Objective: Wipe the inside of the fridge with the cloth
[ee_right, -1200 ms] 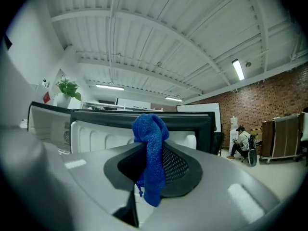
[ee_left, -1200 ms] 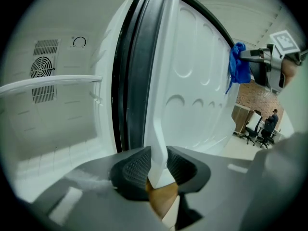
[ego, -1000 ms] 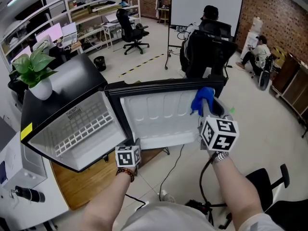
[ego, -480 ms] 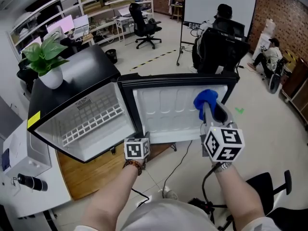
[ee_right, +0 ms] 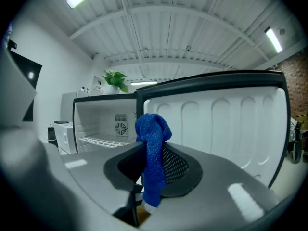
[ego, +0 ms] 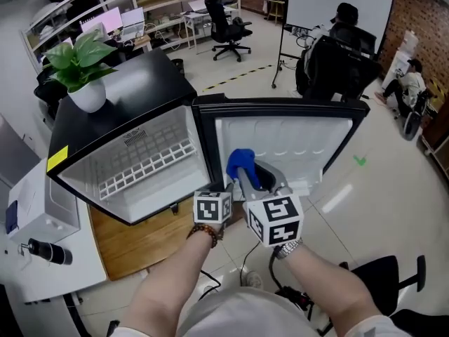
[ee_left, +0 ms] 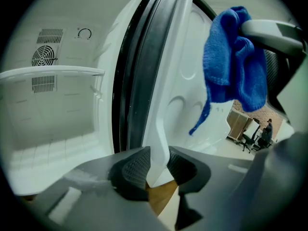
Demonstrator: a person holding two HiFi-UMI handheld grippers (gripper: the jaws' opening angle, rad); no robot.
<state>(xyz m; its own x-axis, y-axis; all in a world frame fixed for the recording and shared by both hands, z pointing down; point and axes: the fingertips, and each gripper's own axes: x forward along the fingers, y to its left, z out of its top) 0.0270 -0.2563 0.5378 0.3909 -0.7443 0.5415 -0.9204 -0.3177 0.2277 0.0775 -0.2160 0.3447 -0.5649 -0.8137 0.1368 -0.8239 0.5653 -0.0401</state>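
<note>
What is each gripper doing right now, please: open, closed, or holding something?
Left gripper: closed on the lower edge of the white plastic fridge door.
Right gripper: closed on the blue fluffy cloth.

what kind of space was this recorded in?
Probably a shared office or lab workspace: a white rolling whiteboard, a black swivel office chair and shelving with lit desk monitors stand on an open tiled floor.

My grey left gripper and right gripper each carry a black-and-white marker cube, with a beaded bracelet and metal watch on my wrists.
</note>
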